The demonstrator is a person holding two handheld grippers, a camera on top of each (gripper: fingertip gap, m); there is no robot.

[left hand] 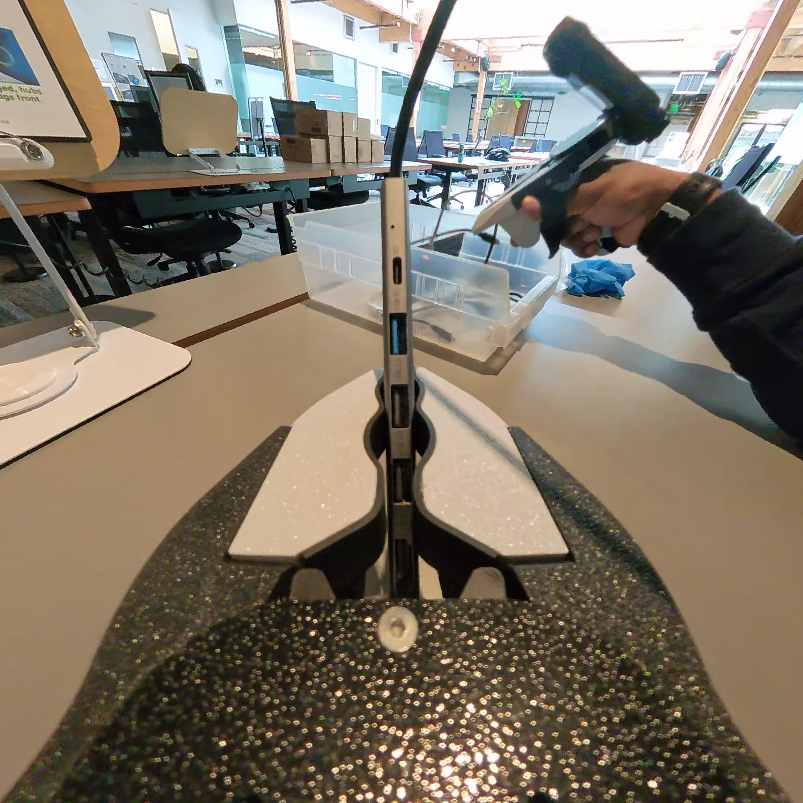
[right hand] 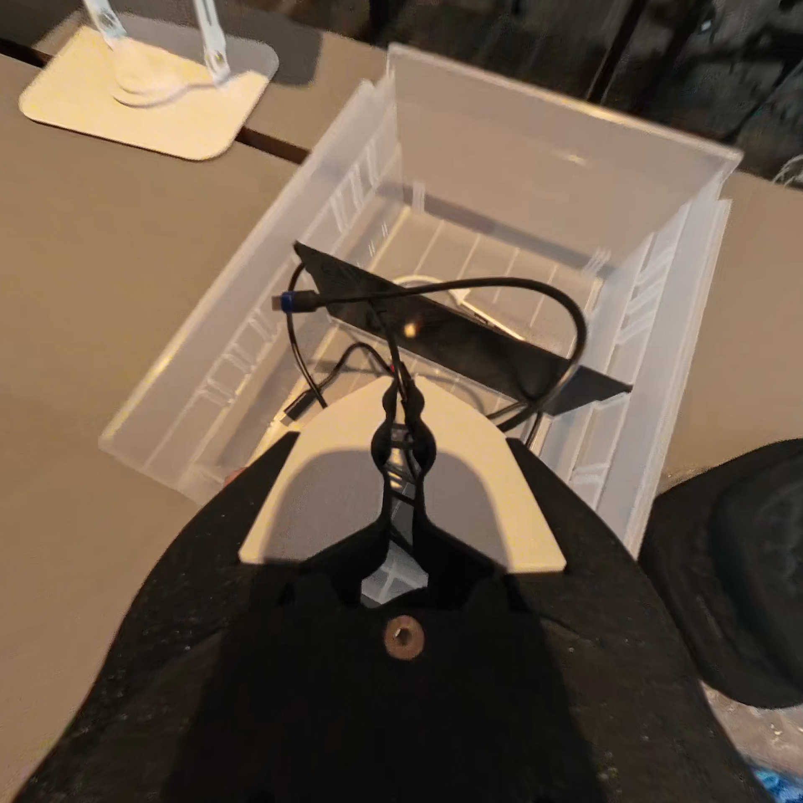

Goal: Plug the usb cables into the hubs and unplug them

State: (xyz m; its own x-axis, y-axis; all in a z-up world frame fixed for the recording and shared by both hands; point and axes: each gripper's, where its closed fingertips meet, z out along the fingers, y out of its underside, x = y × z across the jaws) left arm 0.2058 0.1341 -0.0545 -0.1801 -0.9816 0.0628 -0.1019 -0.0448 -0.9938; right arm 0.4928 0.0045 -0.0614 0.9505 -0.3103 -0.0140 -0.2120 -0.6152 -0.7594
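Now | L tool [left hand: 397, 439] clamps hub [left hand: 396, 278], long axis fwd | R tool [right hand: 402, 393] pinches black cable [right hand: 560, 304]

The left gripper [left hand: 397, 439] is held level, pointing forward, its two pale fingers [left hand: 330, 469] closed tight on a thin grey hub [left hand: 396, 278] that stands on edge between them. Off to its right, a hand [left hand: 608, 213] in a dark sleeve [left hand: 747, 295] grips the handle of the right gripper [right hand: 402, 391], raised and tilted downward. Its fingertips [right hand: 347, 417] are pinched together on a thin black cable [right hand: 478, 284].
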